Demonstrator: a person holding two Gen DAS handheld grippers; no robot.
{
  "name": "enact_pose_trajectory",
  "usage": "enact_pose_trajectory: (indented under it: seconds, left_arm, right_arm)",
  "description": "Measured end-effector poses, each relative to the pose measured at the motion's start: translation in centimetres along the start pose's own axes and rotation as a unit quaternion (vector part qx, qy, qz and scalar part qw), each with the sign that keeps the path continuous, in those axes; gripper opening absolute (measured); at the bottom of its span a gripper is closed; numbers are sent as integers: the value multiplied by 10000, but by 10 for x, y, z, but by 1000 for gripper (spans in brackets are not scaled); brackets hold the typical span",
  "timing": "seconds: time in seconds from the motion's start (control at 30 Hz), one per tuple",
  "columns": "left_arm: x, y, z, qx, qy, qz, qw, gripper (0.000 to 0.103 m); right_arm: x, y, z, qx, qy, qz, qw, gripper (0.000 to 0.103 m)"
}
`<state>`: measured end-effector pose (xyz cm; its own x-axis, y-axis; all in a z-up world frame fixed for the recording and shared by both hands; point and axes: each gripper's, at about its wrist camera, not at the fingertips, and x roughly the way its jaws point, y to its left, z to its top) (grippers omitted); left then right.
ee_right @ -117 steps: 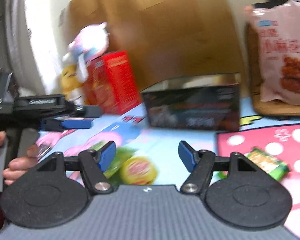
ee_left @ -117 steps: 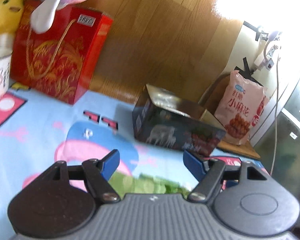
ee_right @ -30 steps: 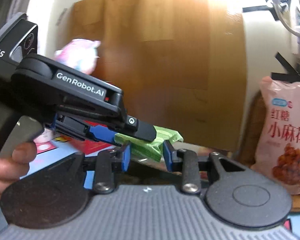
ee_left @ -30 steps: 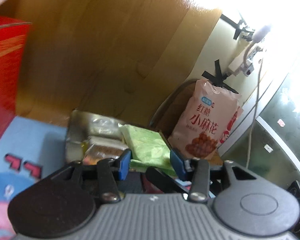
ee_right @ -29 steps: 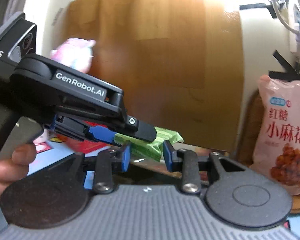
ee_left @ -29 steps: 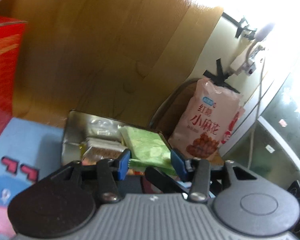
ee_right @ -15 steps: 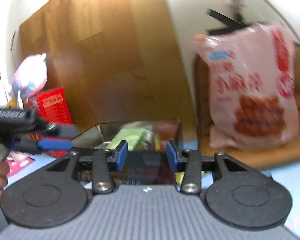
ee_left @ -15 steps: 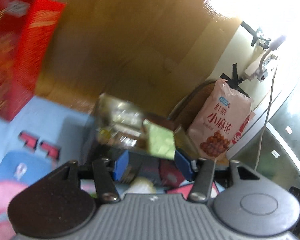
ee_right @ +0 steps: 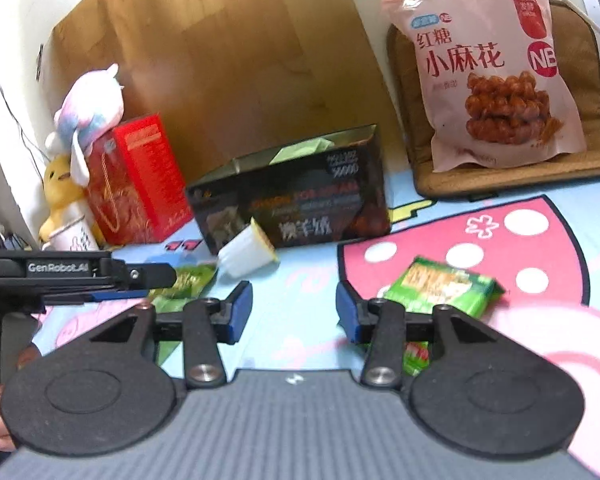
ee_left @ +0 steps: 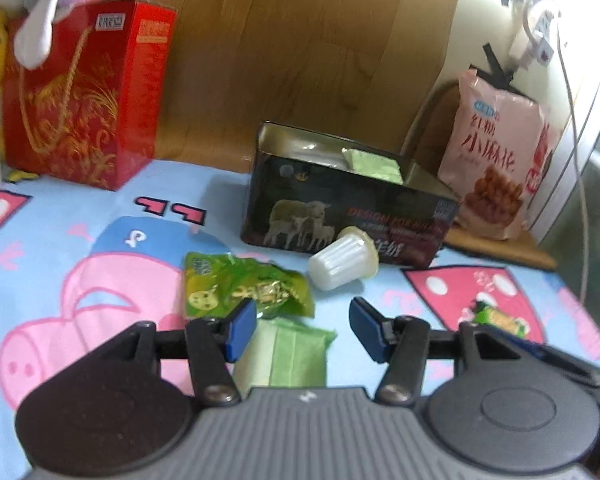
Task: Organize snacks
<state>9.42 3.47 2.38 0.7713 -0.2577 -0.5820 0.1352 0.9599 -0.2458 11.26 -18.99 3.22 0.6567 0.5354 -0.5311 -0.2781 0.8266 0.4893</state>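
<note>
An open dark tin box (ee_left: 340, 216) (ee_right: 292, 200) stands on the cartoon mat with a pale green packet (ee_left: 374, 164) inside. In front of it a white jelly cup (ee_left: 344, 260) (ee_right: 246, 256) lies on its side. My left gripper (ee_left: 304, 328) is open and holds nothing. It hangs over a crumpled green snack bag (ee_left: 240, 288) and another pale green packet (ee_left: 288, 356). My right gripper (ee_right: 294, 312) has its jaws opening over bare mat, with nothing between them. A bright green packet (ee_right: 440, 288) lies just beside its right finger.
A red gift box (ee_left: 84, 96) (ee_right: 136, 184) with plush toys stands at the back left. A big pink snack bag (ee_left: 496, 152) (ee_right: 496, 64) leans on a brown cushion (ee_right: 580, 168) at the back right. A wooden board (ee_left: 300, 52) backs the mat. The left gripper's black housing (ee_right: 60, 270) shows at left.
The pale green packet that was between the jaws above the tin now lies inside it. Both grippers have drawn back and sunk toward the mat, and their jaws stand wider.
</note>
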Motion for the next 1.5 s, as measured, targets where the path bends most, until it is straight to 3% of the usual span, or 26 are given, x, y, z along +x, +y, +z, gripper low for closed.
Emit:
enact_pose_trajectory:
  seconds: [0.17,0.27,0.47,1.5]
  left_arm:
    - [-1,-7,-14,284,-32,538,9981,53]
    - [2,-7,-21,350,-51,669,9971,58]
    - [3,-11,-26,516,-235,838,9949,64]
    - [2,-17,-31,885,-423,904,9911,67]
  right_arm:
    - [-5,7,-6,0,6,-1,10000,50]
    - [-6,9,-7,-96,-58,-17,9999,56]
    - [-4,0,-6,139,-29,15,9999,56]
    - [-2,2,-5,108,41,20,9999,62]
